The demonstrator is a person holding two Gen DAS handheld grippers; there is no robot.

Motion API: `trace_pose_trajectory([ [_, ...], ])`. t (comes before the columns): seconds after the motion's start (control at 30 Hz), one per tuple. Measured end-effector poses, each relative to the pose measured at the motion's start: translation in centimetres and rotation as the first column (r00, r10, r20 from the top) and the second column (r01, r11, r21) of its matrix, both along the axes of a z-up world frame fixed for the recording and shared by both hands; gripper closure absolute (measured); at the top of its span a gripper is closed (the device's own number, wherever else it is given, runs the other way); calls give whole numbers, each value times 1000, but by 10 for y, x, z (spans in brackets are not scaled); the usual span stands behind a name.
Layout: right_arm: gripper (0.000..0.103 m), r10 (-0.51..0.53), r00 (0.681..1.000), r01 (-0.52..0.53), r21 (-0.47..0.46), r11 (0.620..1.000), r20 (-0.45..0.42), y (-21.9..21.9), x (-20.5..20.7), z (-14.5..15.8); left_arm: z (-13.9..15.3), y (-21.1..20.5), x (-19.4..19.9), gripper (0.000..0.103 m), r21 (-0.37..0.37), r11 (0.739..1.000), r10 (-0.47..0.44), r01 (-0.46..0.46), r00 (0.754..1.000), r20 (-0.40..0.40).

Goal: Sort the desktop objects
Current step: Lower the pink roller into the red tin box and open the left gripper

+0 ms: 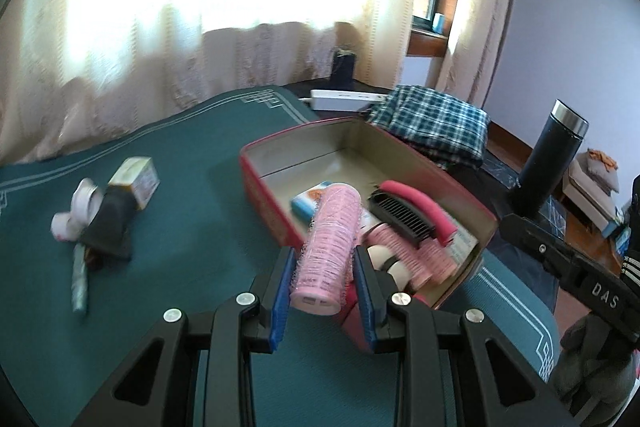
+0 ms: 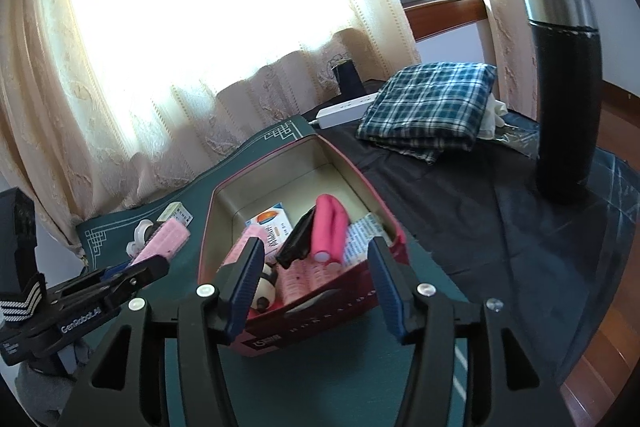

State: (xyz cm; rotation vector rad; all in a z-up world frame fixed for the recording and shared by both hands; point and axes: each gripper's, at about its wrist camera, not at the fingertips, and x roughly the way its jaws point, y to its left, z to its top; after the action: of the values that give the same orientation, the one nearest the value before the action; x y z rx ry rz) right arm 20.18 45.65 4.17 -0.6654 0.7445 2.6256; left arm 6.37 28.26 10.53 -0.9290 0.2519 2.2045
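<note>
Above the near end of the red box (image 1: 276, 205), the left tongs (image 1: 324, 279) pinched a pink hair roller (image 1: 330, 247). The right tongs (image 2: 314, 287) stood spread, nothing between them, at the box's near corner on the green-matted worktop (image 1: 192, 227).

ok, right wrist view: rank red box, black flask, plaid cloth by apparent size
1. red box
2. plaid cloth and black flask: look about alike, and the flask stands nearer than the cloth, so unranked.

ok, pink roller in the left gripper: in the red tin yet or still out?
Out. The pink roller is clamped between the left gripper pads, hanging over the red tin near edge, not resting inside.
</note>
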Motion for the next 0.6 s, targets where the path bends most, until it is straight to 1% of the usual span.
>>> trace_pose_trajectory([
  [0.27,45,-9,1000,9,-2,1000,-3,11,6,-4,4,47,-2,73,-16,998,-58,58,998,-18],
  [0.43,45,-15,1000,15,6,1000,10,16,6,-7,1,63,-11,72,8,998,-63,63,998,17],
  [0.5,45,-18,1000,18,2,1000,12,18,5,-9,0,66,-14,71,11,998,-60,59,998,25],
  [0.53,45,-19,1000,19,0,1000,12,19,5,-9,-1,67,-15,63,11,998,-58,57,998,26],
  [0.57,45,-19,1000,19,-2,1000,13,19,4,-10,-1,67,-16,48,14,998,-56,56,998,28],
  [0.6,45,-19,1000,19,-2,1000,14,19,4,-10,-1,66,-16,44,18,998,-53,53,998,26],
])
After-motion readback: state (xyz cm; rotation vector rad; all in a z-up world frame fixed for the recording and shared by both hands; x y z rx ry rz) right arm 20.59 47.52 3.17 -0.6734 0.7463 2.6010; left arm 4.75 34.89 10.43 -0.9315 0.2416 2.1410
